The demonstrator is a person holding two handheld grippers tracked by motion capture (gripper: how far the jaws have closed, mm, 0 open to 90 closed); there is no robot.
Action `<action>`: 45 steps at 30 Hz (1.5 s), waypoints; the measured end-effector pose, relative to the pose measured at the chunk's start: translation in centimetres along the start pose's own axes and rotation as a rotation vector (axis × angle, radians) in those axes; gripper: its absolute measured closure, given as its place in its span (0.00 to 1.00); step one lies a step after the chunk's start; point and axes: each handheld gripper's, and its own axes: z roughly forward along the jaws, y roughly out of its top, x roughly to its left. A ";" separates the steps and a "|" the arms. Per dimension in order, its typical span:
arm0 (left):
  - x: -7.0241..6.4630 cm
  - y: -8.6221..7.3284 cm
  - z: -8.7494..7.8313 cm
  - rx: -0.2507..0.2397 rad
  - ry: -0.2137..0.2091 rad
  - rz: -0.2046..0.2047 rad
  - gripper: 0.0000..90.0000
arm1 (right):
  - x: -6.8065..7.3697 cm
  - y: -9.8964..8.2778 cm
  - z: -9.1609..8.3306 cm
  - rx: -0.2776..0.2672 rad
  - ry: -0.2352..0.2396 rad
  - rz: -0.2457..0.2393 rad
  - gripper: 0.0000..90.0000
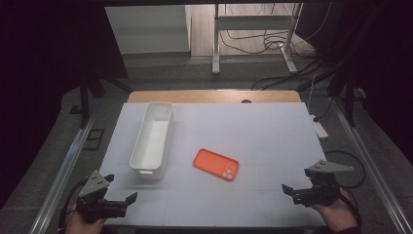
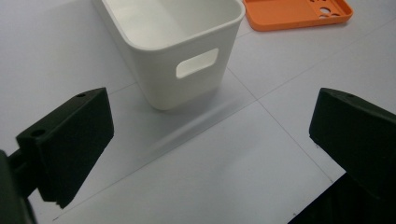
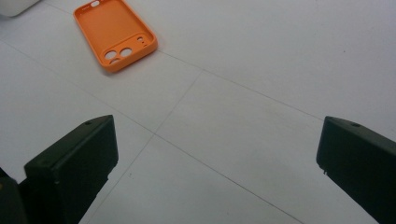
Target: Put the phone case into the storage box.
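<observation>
Both grippers idle, jaws apart, nothing held.
Orange phone case [image 1: 215, 165] lies flat mid-table, just beside the white bin [image 1: 152, 139]; left gripper [image 1: 120, 189] and right gripper [image 1: 298, 182] hover at the near edge.

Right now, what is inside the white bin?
Nothing shows inside the white bin: its bare white floor is visible in the high view. In the left gripper view the near wall covers the inner corner at the handle end. The orange phone case lies outside, beside it.
</observation>
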 end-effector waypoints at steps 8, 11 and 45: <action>0.0 0.0 0.0 -0.002 -0.003 0.002 0.01 | 0.1 0.4 0.3 0.004 0.009 -0.009 0.00; -0.1 0.0 0.0 -0.001 -0.004 0.005 0.01 | 0.1 0.5 0.4 0.004 0.012 -0.009 0.00; 0.0 0.0 0.0 -0.002 -0.016 0.012 0.00 | 0.5 2.4 2.5 0.021 0.055 -0.040 0.00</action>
